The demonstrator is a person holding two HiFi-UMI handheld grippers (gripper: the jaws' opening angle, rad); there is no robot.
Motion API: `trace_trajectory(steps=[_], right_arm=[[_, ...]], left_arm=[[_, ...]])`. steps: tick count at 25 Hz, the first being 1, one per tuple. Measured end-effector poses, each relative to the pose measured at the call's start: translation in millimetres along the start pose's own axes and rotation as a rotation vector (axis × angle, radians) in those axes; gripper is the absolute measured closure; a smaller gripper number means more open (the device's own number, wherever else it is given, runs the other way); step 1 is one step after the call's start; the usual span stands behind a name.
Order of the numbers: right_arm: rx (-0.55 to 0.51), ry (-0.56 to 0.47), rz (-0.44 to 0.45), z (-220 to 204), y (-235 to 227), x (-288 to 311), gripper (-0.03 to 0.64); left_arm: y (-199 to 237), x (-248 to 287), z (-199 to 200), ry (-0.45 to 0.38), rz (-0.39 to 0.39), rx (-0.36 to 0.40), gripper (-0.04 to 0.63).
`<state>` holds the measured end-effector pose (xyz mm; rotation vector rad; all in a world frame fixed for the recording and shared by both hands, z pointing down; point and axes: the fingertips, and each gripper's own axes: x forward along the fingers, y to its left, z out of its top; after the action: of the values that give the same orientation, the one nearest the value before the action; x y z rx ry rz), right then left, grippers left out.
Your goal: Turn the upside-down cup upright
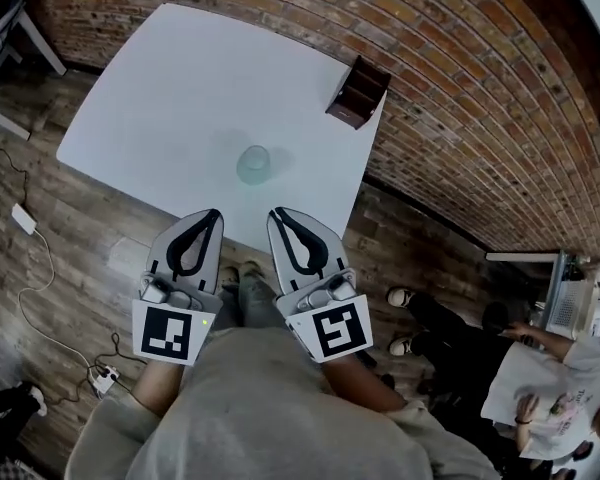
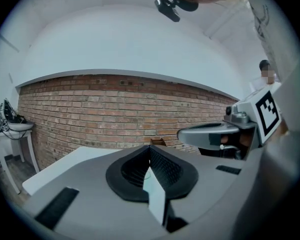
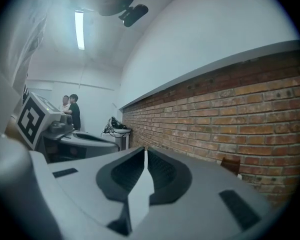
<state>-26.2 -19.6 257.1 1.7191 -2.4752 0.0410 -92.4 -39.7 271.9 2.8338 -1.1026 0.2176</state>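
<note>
Looking down from the head view: finds a pale, translucent cup (image 1: 253, 164) standing alone near the middle of the white table (image 1: 160, 98), a little toward the near edge; cannot tell from here which end is up. Places a dark brown wooden box (image 1: 358, 91) at about 2 o'clock from the cup, well apart, on the table's far right corner.

Sets the left gripper (image 1: 214, 214) at 7 o'clock from the cup and the right gripper (image 1: 278, 211) at 5 o'clock, side by side at the table's near edge, both pointing toward 12 o'clock, neither touching the cup. Reads both pairs of jaws as clenched tight, pad against pad, grasping nothing; bears this out in the left gripper view and the right gripper view alike, with black ribbed pads meeting along a single seam.

Catches, in the left gripper view, the neighbouring gripper at 3 o'clock and the box just past the pads at 12 o'clock, with a brick wall (image 1: 460, 98) beyond the table; in the right gripper view, the neighbour at 9 o'clock and the same wall filling the side from 1 to 4 o'clock.

Notes on the wooden floor (image 1: 70, 268), at 9 o'clock from the grippers, a white adapter (image 1: 25, 218) with a cable (image 1: 40, 308) trailing toward 6 o'clock; at 4 o'clock, well apart, people (image 1: 540, 388).
</note>
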Motion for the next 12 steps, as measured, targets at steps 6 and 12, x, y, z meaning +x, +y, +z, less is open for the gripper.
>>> trace_trajectory(steps=[6, 12], right_arm=[[0.003, 0.027, 0.044, -27, -11, 33, 0.601], [-0.018, 0.049, 0.096, -45, -22, 56, 0.575]], left_arm=[[18, 24, -19, 0.024, 0.014, -0.017, 0.586], [29, 47, -30, 0.05, 0.029, -0.02, 0.586]])
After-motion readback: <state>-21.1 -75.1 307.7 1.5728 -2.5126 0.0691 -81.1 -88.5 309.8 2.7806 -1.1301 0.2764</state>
